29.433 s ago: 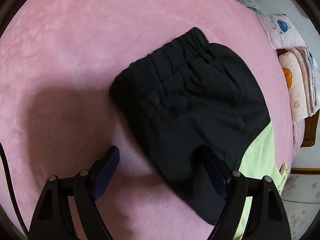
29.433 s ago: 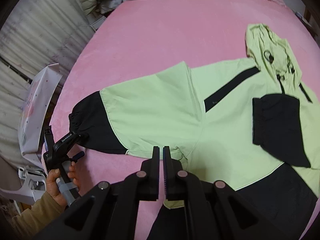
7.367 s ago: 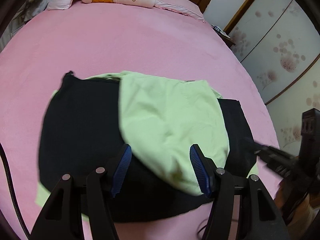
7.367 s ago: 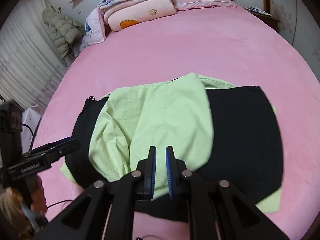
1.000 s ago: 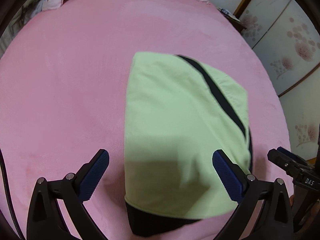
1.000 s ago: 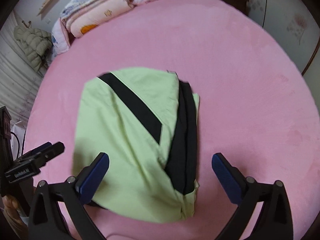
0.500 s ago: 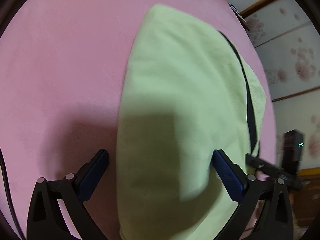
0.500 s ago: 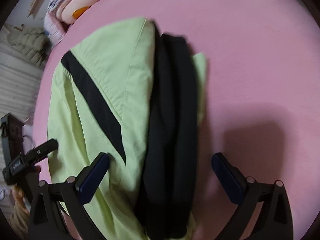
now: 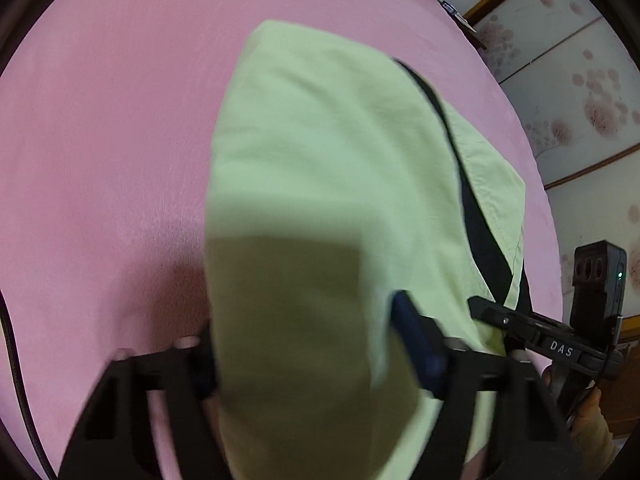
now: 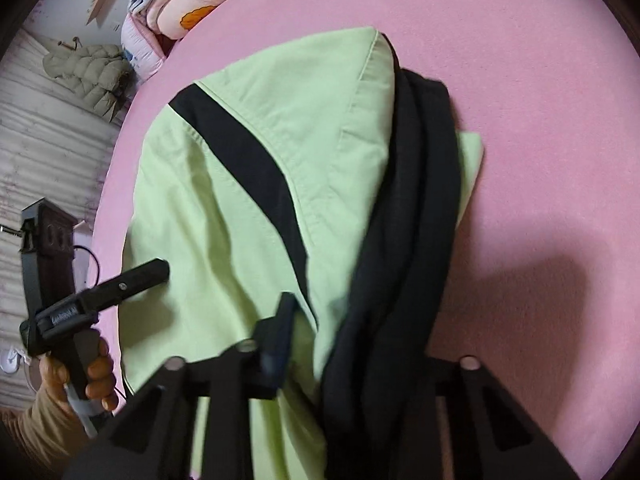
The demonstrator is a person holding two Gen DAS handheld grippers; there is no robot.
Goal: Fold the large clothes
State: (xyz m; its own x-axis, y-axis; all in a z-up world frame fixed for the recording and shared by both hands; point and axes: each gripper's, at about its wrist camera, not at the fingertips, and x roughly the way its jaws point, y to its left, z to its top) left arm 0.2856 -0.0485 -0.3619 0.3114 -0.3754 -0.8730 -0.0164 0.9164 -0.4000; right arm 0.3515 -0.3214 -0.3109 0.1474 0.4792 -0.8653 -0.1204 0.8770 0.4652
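Observation:
The light green and black jacket lies folded into a compact bundle on the pink bed; it also shows in the right wrist view, with its black layers stacked along the right edge. My left gripper is closing around the bundle's near left part; its left finger is half hidden under the cloth. My right gripper is closing around the near right part, with its right finger hidden behind the black cloth. Each gripper shows in the other's view, at the right of the left wrist view and the left of the right wrist view.
The pink bed spreads around the bundle. Folded quilts and pillows lie at the bed's head, with a puffy coat beyond. Wardrobe doors stand to the right of the bed.
Both grippers have dropped closer onto the bundle and their jaws have narrowed from wide open to pinching its near edge on the left and right.

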